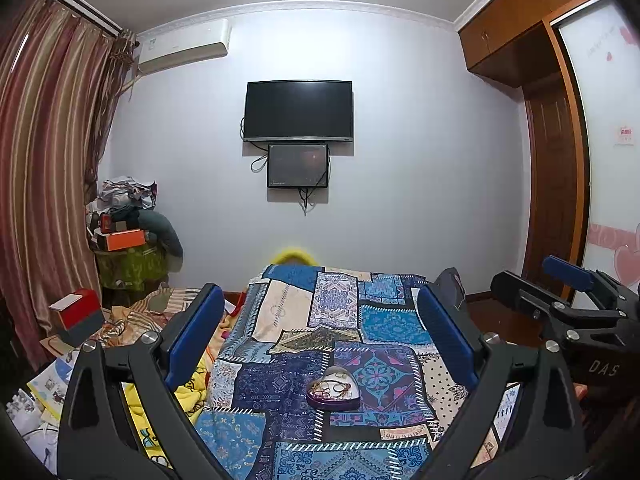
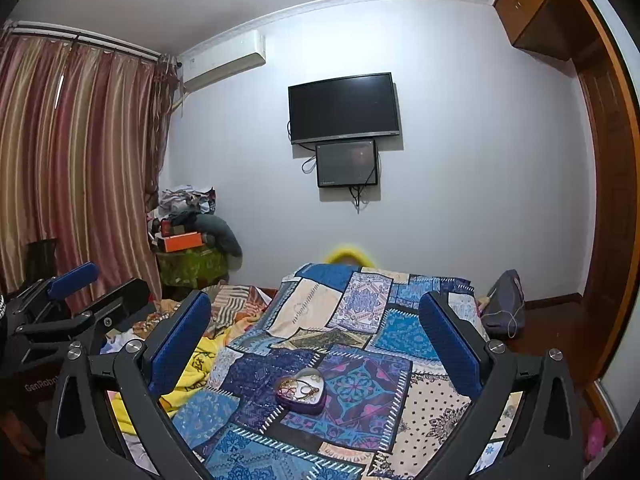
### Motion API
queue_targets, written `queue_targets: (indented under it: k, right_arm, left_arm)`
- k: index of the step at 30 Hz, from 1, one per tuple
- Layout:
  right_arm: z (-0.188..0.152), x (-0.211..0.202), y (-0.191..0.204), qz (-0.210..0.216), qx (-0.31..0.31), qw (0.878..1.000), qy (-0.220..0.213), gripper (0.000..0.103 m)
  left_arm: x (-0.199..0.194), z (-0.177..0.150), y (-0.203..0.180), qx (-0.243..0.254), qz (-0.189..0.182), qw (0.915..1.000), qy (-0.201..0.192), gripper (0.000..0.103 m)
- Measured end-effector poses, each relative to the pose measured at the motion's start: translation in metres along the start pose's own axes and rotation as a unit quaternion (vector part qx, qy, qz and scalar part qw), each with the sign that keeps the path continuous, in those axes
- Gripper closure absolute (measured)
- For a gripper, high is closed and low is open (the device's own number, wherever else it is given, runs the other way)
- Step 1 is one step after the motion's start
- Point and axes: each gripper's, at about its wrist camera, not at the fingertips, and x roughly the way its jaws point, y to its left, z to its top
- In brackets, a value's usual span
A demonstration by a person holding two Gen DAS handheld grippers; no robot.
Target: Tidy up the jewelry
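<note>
A purple heart-shaped box (image 1: pixel 333 391) holding tangled gold jewelry sits open on the blue patchwork bedspread (image 1: pixel 304 320). It also shows in the right wrist view (image 2: pixel 301 392). My left gripper (image 1: pixel 320 340) is open and empty, raised above and before the box. My right gripper (image 2: pixel 316 344) is open and empty too, at about the same height. The right gripper shows at the right edge of the left wrist view (image 1: pixel 576 300), and the left gripper shows at the left edge of the right wrist view (image 2: pixel 64 300).
The patchwork bedspread (image 2: pixel 360 320) covers the bed. A yellow cloth (image 2: pixel 196 376) and striped bedding (image 1: pixel 160 308) lie to its left. A red and white box (image 1: pixel 78 314) sits far left. A cluttered pile (image 1: pixel 128 232) stands by the curtain. A grey bag (image 2: pixel 504 300) lies at right.
</note>
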Motion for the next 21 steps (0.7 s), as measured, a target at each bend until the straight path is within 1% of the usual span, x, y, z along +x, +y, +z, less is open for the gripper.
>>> queue_targets:
  k: [21]
  right_arm:
    - [0.0033, -0.0025, -0.0034, -0.001, 0.002, 1.000, 0.007, 0.000]
  left_arm:
    - [0.0085, -0.0059, 0.0005, -0.008, 0.004, 0.9999, 0.011, 0.003]
